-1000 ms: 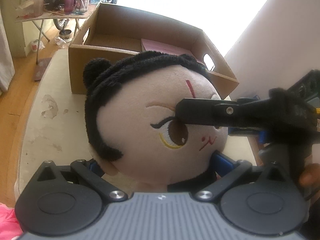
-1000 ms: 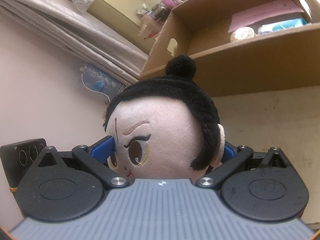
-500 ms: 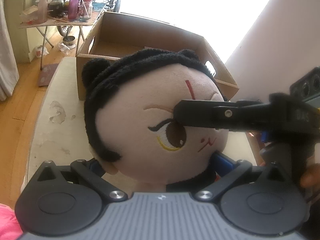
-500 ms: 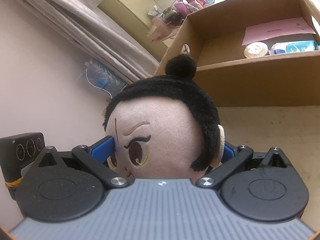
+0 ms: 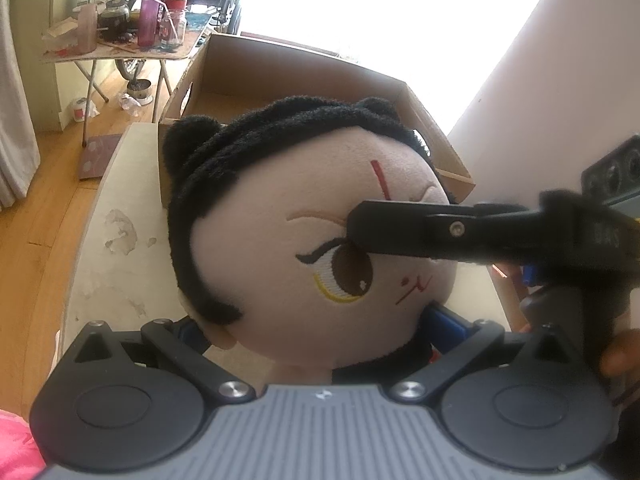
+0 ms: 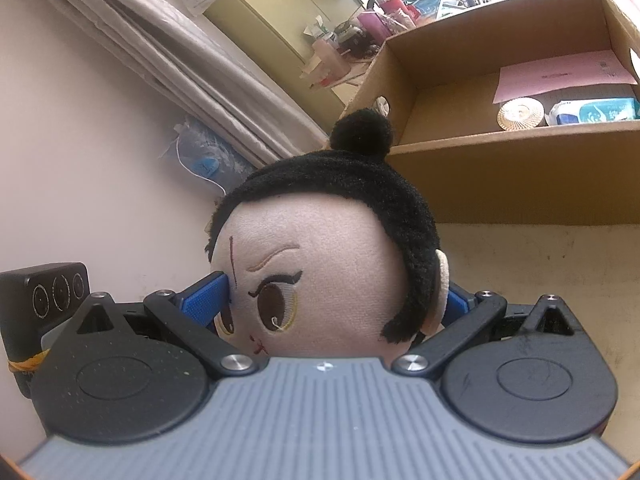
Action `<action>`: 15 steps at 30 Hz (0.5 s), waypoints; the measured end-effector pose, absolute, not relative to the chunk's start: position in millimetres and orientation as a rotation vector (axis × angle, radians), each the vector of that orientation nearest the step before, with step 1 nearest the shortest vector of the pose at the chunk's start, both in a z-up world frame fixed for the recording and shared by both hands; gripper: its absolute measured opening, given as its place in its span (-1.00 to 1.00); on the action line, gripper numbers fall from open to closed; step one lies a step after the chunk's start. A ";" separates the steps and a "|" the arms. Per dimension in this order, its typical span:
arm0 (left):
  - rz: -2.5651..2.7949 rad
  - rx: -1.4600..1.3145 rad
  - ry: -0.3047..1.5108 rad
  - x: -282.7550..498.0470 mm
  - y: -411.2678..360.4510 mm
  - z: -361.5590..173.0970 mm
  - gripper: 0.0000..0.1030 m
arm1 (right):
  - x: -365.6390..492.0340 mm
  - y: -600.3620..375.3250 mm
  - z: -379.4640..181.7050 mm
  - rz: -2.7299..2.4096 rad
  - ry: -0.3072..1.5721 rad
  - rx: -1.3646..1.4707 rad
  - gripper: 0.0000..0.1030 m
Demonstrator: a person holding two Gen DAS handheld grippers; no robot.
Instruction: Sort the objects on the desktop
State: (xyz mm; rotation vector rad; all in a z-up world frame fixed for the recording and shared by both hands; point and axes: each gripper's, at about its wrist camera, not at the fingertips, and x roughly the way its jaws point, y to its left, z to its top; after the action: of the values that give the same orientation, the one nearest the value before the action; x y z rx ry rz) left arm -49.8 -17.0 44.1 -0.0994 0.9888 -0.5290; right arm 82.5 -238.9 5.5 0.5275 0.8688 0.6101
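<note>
Both grippers are clamped on the same thing. Right gripper (image 6: 336, 304): blue pads press the plush doll head (image 6: 328, 272) at the forehead side and the ear side, lower centre of the right wrist view. Left gripper (image 5: 316, 320) is closed on the doll's neck and chin region, bottom centre of the left wrist view; the left-side pad is mostly hidden behind the head, so contact there is a judgement from the squeeze.

In the left wrist view the right gripper's black finger (image 5: 400, 232) lies across the doll's face at centre right, covering one eye.

The doll looks to be held off the table (image 5: 116, 248), in front of the cardboard box (image 6: 520, 168), which fills the upper right of the right wrist view. Already inside: pink paper (image 6: 560, 76), a round woven disc (image 6: 520, 114) and a tissue pack (image 6: 592, 112).

Risks, as I judge them:
- Two holds on one soft head. If the hands diverge, the plush stretches and slips off one pad.
- Soft stuffing compresses, so the hold is weak; the head could squirt out.
- The box's near wall sits between doll and interior. Too low an approach and the doll or a finger hits the rim and shoves the box.
- Releasing one side early lets the doll swing and flop.
</note>
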 end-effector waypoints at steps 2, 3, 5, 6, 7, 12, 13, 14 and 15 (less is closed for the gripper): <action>-0.531 -0.101 0.986 -49.0 -16.0 43.9 1.00 | 81.8 -238.2 6.6 0.608 0.863 0.522 0.99; -0.532 -0.102 0.985 -48.7 -15.0 43.9 1.00 | 82.3 -238.3 7.0 0.607 0.860 0.519 0.99; -0.535 -0.102 0.982 -48.7 -14.0 44.2 1.00 | 82.3 -237.6 7.9 0.605 0.858 0.514 0.99; -0.535 -0.100 0.980 -48.5 -13.8 44.5 1.00 | 82.2 -237.2 8.6 0.604 0.856 0.511 0.99; -0.538 -0.098 0.976 -48.5 -12.6 45.3 1.00 | 82.3 -237.1 9.5 0.605 0.853 0.509 0.99; -0.544 -0.093 0.956 -47.1 -9.5 49.5 1.00 | 84.2 -236.0 14.9 0.603 0.835 0.498 0.99; -0.545 -0.087 0.951 -46.9 -9.2 50.4 1.00 | 84.8 -235.6 15.9 0.600 0.833 0.496 0.99; -0.541 -0.080 0.946 -46.9 -10.2 50.9 1.00 | 85.4 -234.8 17.1 0.596 0.829 0.489 0.99; -0.539 -0.073 0.942 -46.7 -10.1 51.9 1.00 | 86.3 -233.7 18.6 0.592 0.826 0.480 0.99</action>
State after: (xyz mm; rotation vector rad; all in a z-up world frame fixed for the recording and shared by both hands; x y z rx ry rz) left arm -46.7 -10.1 51.9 -0.0725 0.9421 -0.5393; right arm 86.3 -233.7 18.6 0.4804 0.8260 0.5916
